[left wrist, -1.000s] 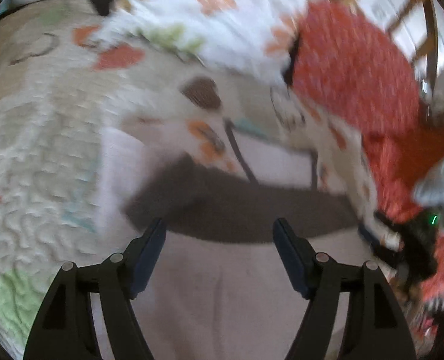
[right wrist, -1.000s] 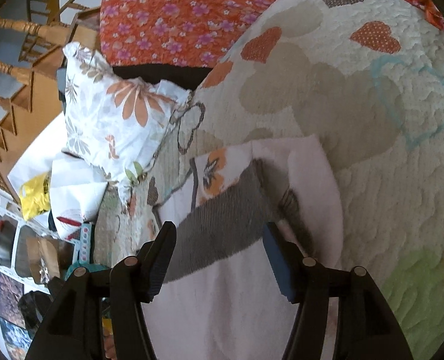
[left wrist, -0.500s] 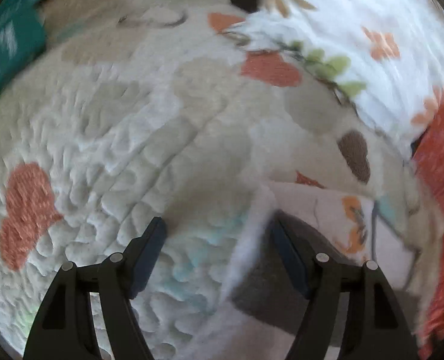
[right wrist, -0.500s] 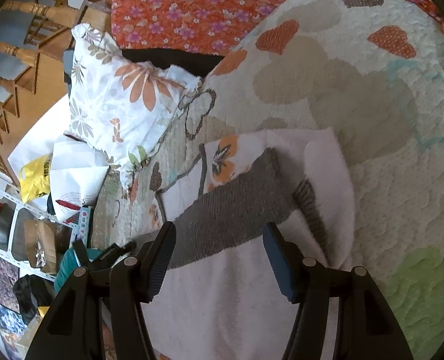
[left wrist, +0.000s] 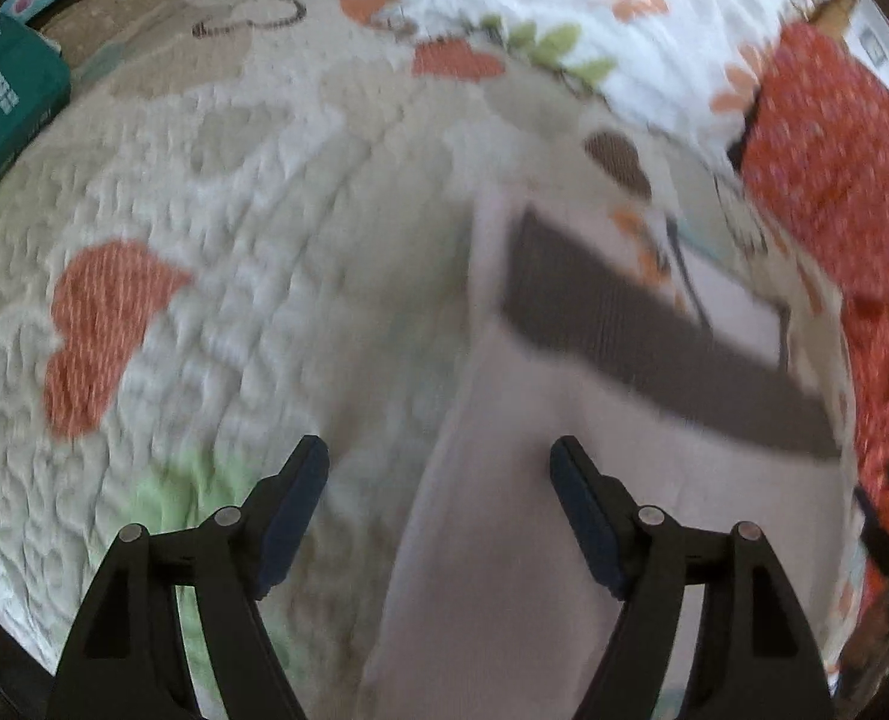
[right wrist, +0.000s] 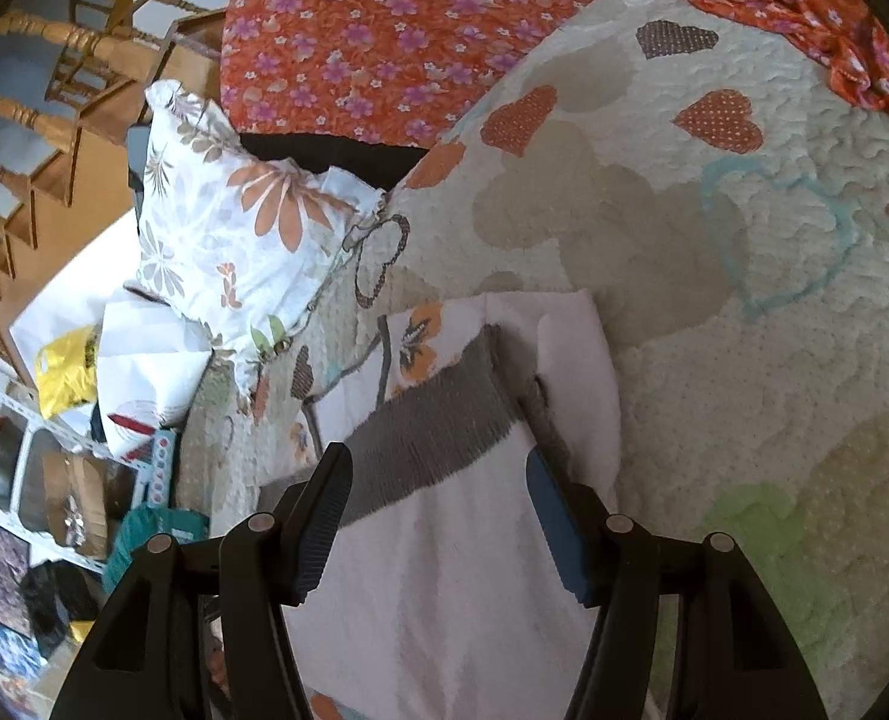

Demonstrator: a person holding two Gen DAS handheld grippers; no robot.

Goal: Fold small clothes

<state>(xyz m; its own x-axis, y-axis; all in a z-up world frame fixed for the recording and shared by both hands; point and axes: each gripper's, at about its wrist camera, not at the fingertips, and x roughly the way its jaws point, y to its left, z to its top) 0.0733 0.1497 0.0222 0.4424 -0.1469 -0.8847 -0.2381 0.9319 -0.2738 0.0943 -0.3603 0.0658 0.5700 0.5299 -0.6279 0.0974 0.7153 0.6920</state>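
While pink garment (right wrist: 444,588) lies beneath | right hand-held gripper (right wrist: 438,516) spread | left hand-held gripper (left wrist: 438,507) spread

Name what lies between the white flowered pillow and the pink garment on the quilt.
Right wrist view: only bare quilt, with a dark heart outline, lies between the pillow and the garment.

A small pale pink garment (right wrist: 480,576) with a ribbed grey-brown band (right wrist: 432,438) is being seen lying flat on a quilted bedspread. Its far right edge is being shown folded over onto itself (right wrist: 576,372). In the blurred left wrist view, the same garment (left wrist: 504,570) is being seen stretching away beneath the band (left wrist: 642,336).
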